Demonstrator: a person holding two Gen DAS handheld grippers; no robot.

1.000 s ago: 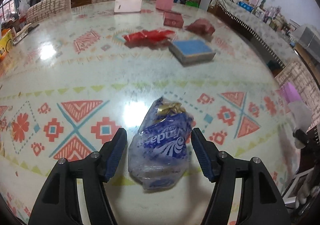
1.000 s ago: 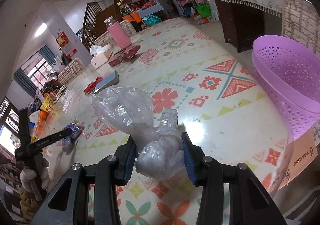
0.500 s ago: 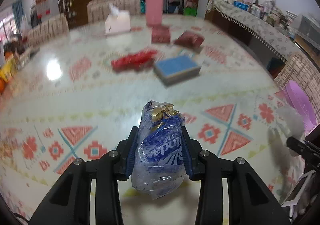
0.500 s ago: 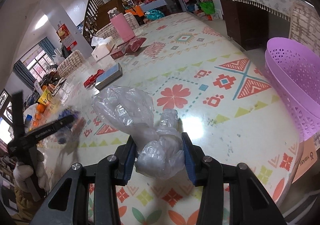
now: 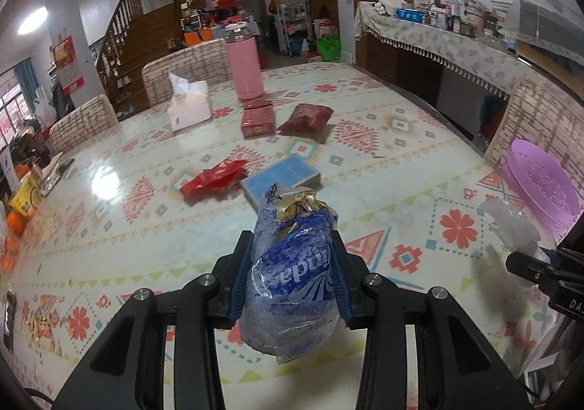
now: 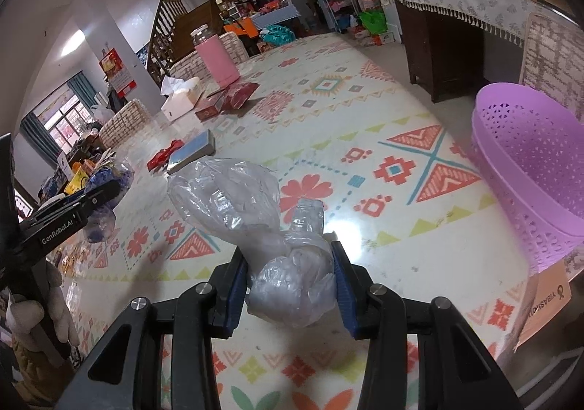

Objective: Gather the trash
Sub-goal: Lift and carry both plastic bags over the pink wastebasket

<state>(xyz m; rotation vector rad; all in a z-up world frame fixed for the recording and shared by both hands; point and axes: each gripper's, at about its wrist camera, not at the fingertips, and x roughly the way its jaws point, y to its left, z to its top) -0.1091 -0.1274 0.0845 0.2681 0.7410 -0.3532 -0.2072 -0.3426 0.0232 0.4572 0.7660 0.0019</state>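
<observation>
My left gripper (image 5: 292, 278) is shut on a blue and clear plastic wrapper (image 5: 292, 282) with a gold scrap at its top, and holds it above the patterned table (image 5: 109, 227). My right gripper (image 6: 290, 282) is shut on a crumpled clear plastic bag (image 6: 255, 213), also held above the table. A purple perforated basket (image 6: 529, 169) stands past the table's right edge; it also shows in the left wrist view (image 5: 540, 187). A red wrapper (image 5: 213, 180) lies on the table further off. The left gripper with its wrapper shows at the left of the right wrist view (image 6: 73, 213).
On the table lie a blue box (image 5: 281, 184), a dark red box (image 5: 257, 120), a dark red packet (image 5: 306, 118), a tissue box (image 5: 189, 105) and a pink bottle (image 5: 244, 63). Oranges (image 5: 14, 224) sit at the left edge. Chairs and a sideboard (image 5: 456, 45) surround it.
My left gripper shut on the blue wrapper and lifted it off the table. My right gripper kept hold of the clear bag and shifted little.
</observation>
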